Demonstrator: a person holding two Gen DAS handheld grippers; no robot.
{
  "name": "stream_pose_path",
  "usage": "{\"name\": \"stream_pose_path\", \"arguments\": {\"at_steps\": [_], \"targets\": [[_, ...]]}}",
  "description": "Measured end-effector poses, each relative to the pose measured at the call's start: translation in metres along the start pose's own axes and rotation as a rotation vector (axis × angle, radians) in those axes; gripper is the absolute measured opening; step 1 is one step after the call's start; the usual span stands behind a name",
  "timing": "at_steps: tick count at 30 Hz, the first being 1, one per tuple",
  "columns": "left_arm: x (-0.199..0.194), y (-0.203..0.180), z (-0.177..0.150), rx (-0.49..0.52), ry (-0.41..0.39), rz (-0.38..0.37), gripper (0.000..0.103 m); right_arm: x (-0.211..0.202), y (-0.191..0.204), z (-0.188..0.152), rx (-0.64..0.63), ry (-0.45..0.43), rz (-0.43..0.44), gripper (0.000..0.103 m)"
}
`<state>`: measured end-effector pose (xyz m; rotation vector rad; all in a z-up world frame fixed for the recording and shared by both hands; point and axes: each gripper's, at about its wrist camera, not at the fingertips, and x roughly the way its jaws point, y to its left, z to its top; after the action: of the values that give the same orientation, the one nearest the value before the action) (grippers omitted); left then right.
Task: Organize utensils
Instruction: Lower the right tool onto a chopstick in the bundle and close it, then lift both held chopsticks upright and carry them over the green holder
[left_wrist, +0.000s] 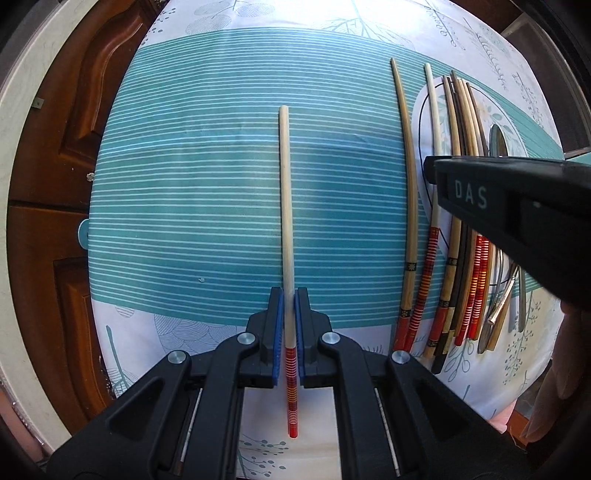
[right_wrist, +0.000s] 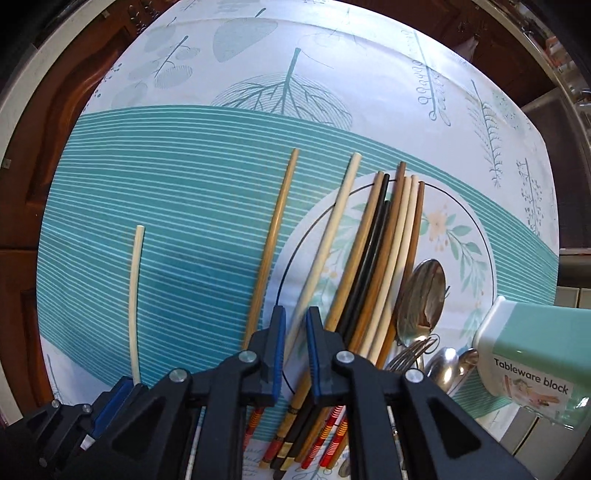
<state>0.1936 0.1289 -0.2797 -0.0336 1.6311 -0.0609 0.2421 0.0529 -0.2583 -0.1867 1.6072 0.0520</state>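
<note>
Utensil sorting on patterned worktop – one chopstick held, rest heaped

Left gripper (left_wrist: 289, 325), jaws clamped on a pale chopstick (left_wrist: 285, 206) with red banded end, lying alone on the teal-striped tablecloth (left_wrist: 184, 166). Right gripper (right_wrist: 295, 350), jaws narrow with a gap, poised above a cream chopstick (right_wrist: 325, 254); contact cannot be told. Beside it, bundle of chopsticks (right_wrist: 384, 251), then spoons (right_wrist: 424, 295) and fork (right_wrist: 406, 356). Far right: box (right_wrist: 532, 354) labelled "Tableware block"
</note>
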Motion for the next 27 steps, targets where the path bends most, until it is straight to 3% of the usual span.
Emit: {"name": "stream_pose_path", "arguments": {"at_steps": [6,17,27], "targets": [[0.000,-0.009,0.002,0.001,0.010,0.010,0.004,0.002,-0.005,0.001,0.055,0.027,0.090,0.006],[-0.005,0.003,-0.002,-0.037,-0.027,-0.040,0.004,0.014,-0.067,-0.015,0.221,0.045,0.400,0.005],[-0.029,0.000,-0.028,-0.022,-0.230,-0.021,0.003,0.006,-0.088,-0.057,0.190,-0.110,0.521,0.005]]}}
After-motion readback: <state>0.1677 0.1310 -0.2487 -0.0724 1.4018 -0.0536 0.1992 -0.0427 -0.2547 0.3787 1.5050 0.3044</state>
